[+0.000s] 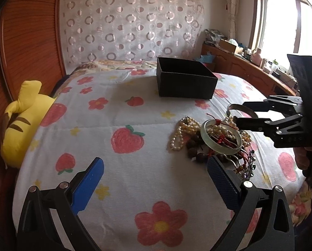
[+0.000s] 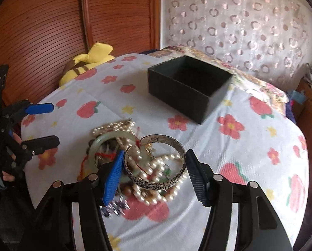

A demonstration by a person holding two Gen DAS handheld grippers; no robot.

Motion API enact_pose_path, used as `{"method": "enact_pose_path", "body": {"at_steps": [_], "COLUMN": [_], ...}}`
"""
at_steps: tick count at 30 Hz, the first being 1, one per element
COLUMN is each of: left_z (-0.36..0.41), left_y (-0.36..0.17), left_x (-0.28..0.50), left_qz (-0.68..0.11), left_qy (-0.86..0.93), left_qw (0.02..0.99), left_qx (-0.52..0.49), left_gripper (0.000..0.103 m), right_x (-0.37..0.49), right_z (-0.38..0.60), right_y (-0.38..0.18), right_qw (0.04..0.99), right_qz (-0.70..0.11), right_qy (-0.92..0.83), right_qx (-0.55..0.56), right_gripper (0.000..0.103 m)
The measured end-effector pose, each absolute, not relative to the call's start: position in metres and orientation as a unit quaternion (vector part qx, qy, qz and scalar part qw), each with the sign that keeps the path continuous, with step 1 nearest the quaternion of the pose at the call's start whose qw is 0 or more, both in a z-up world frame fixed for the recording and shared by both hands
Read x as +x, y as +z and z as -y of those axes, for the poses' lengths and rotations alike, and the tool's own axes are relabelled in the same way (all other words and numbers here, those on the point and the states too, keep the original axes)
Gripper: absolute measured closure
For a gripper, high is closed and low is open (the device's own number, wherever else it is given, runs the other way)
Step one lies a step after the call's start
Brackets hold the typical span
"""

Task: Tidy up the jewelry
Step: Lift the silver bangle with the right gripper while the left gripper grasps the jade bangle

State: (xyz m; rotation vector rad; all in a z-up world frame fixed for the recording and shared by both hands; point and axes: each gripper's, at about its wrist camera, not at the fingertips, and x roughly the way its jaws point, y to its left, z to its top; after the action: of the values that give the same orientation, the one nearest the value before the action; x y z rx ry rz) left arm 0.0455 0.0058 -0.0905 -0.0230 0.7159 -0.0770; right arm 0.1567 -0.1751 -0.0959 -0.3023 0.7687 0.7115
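A pile of jewelry lies on the flowered bedspread: a pale green jade bangle [image 1: 220, 138] [image 2: 112, 139], pearl strands [image 1: 182, 131] [image 2: 156, 190], dark wooden beads [image 1: 192, 148] and a silver cuff bracelet [image 2: 156, 161]. An open black box [image 1: 185, 79] [image 2: 189, 85] stands behind the pile, empty as far as I see. My right gripper [image 2: 154, 175] [image 1: 233, 112] is open, its fingers on either side of the silver cuff. My left gripper [image 1: 156, 184] [image 2: 54, 123] is open and empty, left of the pile.
A yellow striped plush toy [image 1: 22, 115] [image 2: 87, 64] lies at the bed's left edge by the wooden headboard [image 1: 30, 31]. A sheer curtain with rings hangs behind. A cluttered wooden sideboard [image 1: 250, 62] runs under the window at the right.
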Motion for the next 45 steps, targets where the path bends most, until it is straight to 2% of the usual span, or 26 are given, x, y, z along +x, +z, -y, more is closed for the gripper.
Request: {"method": "enact_pose_path", "body": {"at_steps": [8,18,23,32,36,45], "left_z": [0.014,0.063,0.08,0.089,0.089,0.085], "left_y": [-0.085,-0.082,-0.088,-0.095,-0.098,-0.096], "left_x": [0.059,0.091,0.105,0.12,0.125,0.118], "left_qz": [-0.362,-0.389,-0.414,-0.441,-0.444,-0.432], "left_qy": [-0.085,-0.16,-0.191,-0.213,-0.208,-0.204], "left_qw": [0.928,0.905,0.886,0.865,0.864,0.871], "left_qx": [-0.003,0.057,0.082,0.111,0.114,0.116], "left_gripper": [0.007,0.008,0.018,0.022,0.033,0.034], "right_x": [0.14,0.135,0.136,0.133,0.132,0.132], "right_z": [0.216,0.238,0.242,0.244,0.245,0.245], "right_y": [-0.112,-0.122,-0.123,-0.122,-0.122,-0.122], "right_qw": [0.876,0.888,0.89,0.893,0.894,0.895], "right_qz": [-0.366,-0.364,-0.361,-0.355,-0.353,-0.353], "right_qy": [0.297,0.271,0.271,0.27,0.269,0.267], "right_qx": [-0.104,-0.077,-0.067,-0.06,-0.06,-0.061], "right_gripper": [0.041,0.041,0.041,0.041,0.041,0.041]}}
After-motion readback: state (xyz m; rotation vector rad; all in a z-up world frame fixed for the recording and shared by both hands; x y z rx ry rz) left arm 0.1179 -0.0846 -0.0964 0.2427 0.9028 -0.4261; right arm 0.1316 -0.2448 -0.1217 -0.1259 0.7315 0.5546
